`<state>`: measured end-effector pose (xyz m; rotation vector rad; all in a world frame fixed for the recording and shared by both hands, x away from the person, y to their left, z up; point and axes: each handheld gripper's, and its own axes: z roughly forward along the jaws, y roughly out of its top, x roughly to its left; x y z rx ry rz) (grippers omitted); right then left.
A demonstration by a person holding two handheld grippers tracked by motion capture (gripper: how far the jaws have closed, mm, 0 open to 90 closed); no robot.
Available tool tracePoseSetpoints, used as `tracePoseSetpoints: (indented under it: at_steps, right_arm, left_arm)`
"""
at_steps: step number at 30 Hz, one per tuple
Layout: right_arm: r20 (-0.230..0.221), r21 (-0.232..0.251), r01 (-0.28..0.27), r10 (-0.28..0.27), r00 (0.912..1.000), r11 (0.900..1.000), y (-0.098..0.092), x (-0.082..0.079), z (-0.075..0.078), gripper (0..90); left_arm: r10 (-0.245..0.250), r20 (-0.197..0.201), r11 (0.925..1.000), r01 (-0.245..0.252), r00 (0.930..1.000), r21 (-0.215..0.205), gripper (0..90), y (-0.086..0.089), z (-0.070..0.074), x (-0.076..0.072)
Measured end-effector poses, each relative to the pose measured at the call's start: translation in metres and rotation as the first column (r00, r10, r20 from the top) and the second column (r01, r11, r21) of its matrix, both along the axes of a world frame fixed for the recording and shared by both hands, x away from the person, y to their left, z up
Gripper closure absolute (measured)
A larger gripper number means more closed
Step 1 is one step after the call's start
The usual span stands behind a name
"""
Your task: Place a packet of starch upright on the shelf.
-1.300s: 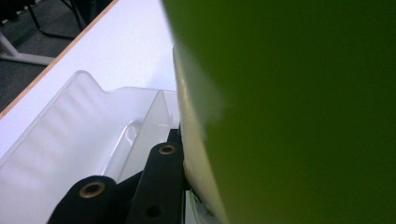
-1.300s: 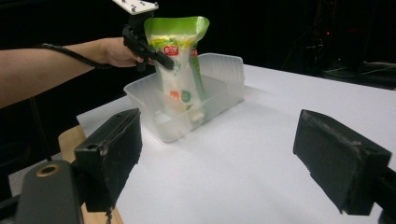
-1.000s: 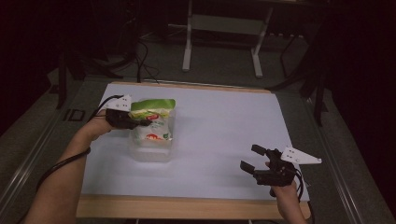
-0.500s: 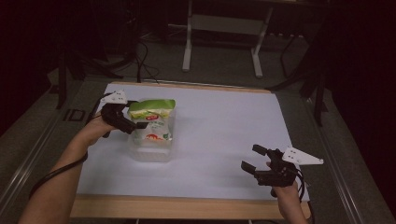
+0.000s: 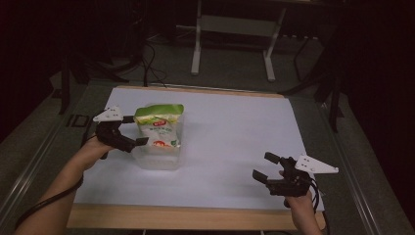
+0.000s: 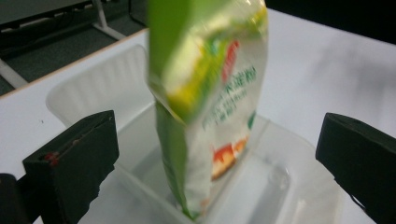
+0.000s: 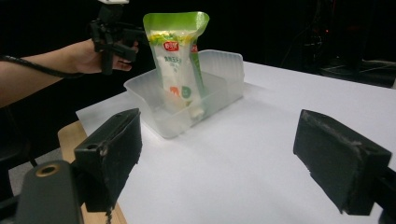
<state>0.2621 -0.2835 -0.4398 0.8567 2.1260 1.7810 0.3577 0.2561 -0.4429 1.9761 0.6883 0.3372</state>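
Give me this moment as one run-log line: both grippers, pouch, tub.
left gripper: open, beside pouch | right gripper: open, idle near table's front edge | green pouch: upright in tub | clear plastic tub: on white table

High view: fixed overhead, person's side, facing forward and down; covers the whole white worktop (image 5: 235,147), floor and stands beyond. Left gripper view: rides the left tongs (image 6: 219,163), very close to the pouch (image 6: 210,93) standing in the clear tub (image 6: 275,186), pouch top blurred. Right gripper view: rides the right tongs (image 7: 219,158), low above the worktop, farther off, facing across it at the same pouch and tub plus the left tongs beside them. All three share pouch and tub.
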Motion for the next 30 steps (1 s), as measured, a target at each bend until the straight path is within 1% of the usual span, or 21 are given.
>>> tracePoseSetpoints:
  at_steps: [2, 4, 5, 7, 8, 9, 10, 11, 12, 15, 16, 17, 19, 20, 26, 27, 28, 29, 30]
  right_arm:
    - [-0.001, -0.001, 0.002, -0.002, 1.0000, 1.000, 0.000, 0.000, 0.000, 15.2]
    - [0.000, -0.002, 0.002, -0.002, 1.0000, 1.000, 0.000, 0.000, -0.001, 15.2]
    - [0.000, -0.004, 0.002, -0.002, 1.0000, 1.000, 0.000, 0.000, -0.001, 15.2]
    - [0.000, -0.004, 0.001, -0.001, 1.0000, 1.000, -0.001, 0.000, -0.001, 15.2]
    - [-0.003, -0.004, 0.001, -0.001, 1.0000, 1.000, -0.001, 0.000, -0.001, 15.2]
    - [-0.004, -0.005, 0.003, -0.003, 1.0000, 1.000, 0.000, 0.000, -0.001, 15.2]
    - [-0.004, -0.005, 0.002, -0.002, 1.0000, 1.000, 0.000, 0.000, -0.001, 15.2]
    - [-0.004, -0.005, 0.002, -0.002, 1.0000, 1.000, 0.000, -0.001, -0.001, 15.2]
    - [-0.004, -0.006, 0.001, -0.001, 1.0000, 1.000, 0.000, -0.001, -0.001, 15.2]
    - [-0.007, -0.003, 0.003, -0.003, 1.0000, 1.000, -0.001, -0.001, -0.001, 15.2]
    - [-0.007, -0.002, 0.003, -0.003, 1.0000, 1.000, -0.001, 0.000, -0.001, 15.2]
    - [-0.008, -0.002, 0.003, -0.003, 1.0000, 1.000, -0.001, 0.000, -0.002, 15.2]
    - [-0.008, -0.004, 0.002, -0.002, 1.0000, 1.000, -0.001, -0.001, -0.001, 15.2]
    - [-0.007, -0.005, 0.001, -0.001, 1.0000, 1.000, 0.000, -0.001, -0.001, 15.2]
    - [-0.012, -0.008, 0.001, -0.001, 0.9999, 1.000, 0.000, -0.001, -0.002, 15.2]
    - [-0.012, -0.008, 0.001, -0.001, 0.9999, 1.000, 0.000, -0.001, -0.002, 15.2]
    - [-0.010, -0.008, 0.000, 0.000, 1.0000, 1.000, -0.001, -0.001, -0.002, 15.2]
    - [-0.009, -0.008, 0.001, -0.001, 1.0000, 1.000, -0.001, -0.001, -0.002, 15.2]
    - [-0.009, -0.008, 0.001, -0.001, 1.0000, 1.000, -0.001, -0.001, -0.002, 15.2]
  left_arm:
    - [0.007, 0.002, 0.9996, -0.007, 1.0000, -0.026, 0.0, 0.003, -0.002, -0.008]
    - [0.011, 0.007, 0.9994, -0.010, 0.9999, -0.033, 0.0, 0.005, -0.004, -0.013]
    - [0.013, 0.010, 0.9995, -0.012, 0.9999, -0.028, 0.0, 0.005, -0.005, -0.016]
    - [0.008, 0.003, 0.9998, -0.008, 1.0000, -0.020, 0.0, 0.004, -0.007, -0.021]
    - [0.006, 0.004, 0.9999, -0.006, 1.0000, -0.010, 0.0, 0.004, -0.008, -0.024]
    - [0.004, 0.008, 1.0000, -0.004, 1.0000, -0.008, 0.0, 0.003, -0.008, -0.027]
    - [0.004, 0.008, 0.9999, -0.004, 1.0000, -0.010, 0.0, 0.003, -0.008, -0.030]
    - [0.004, 0.008, 0.9999, -0.004, 1.0000, -0.010, 0.0, 0.003, -0.008, -0.030]
    - [0.010, 0.013, 0.9997, -0.010, 0.9999, -0.022, 0.0, 0.004, -0.008, -0.037]
    - [0.016, 0.012, 0.9995, -0.015, 0.9998, -0.026, 0.0, 0.004, -0.010, -0.044]
    - [0.016, 0.006, 0.9994, -0.016, 0.9999, -0.029, 0.0, 0.004, -0.011, -0.047]
    - [0.013, 0.002, 0.9995, -0.013, 0.9999, -0.029, 0.0, 0.004, -0.012, -0.050]
    - [0.003, 0.007, 0.9991, -0.002, 1.0000, -0.043, 0.0, 0.002, -0.012, -0.056]
    - [-0.001, 0.007, 0.9990, 0.001, 1.0000, -0.044, 0.0, 0.001, -0.012, -0.059]
    - [-0.032, 0.012, 0.9975, 0.033, 0.9994, -0.063, 0.0, -0.011, -0.011, -0.079]
    - [-0.032, 0.012, 0.9975, 0.033, 0.9994, -0.063, 0.0, -0.011, -0.011, -0.079]
    - [-0.051, 0.014, 0.9964, 0.052, 0.9986, -0.067, 0.0, -0.016, -0.011, -0.087]
    - [-0.061, 0.013, 0.9958, 0.062, 0.9980, -0.067, 0.0, -0.018, -0.011, -0.090]
    - [-0.061, 0.013, 0.9958, 0.062, 0.9980, -0.067, 0.0, -0.018, -0.011, -0.090]
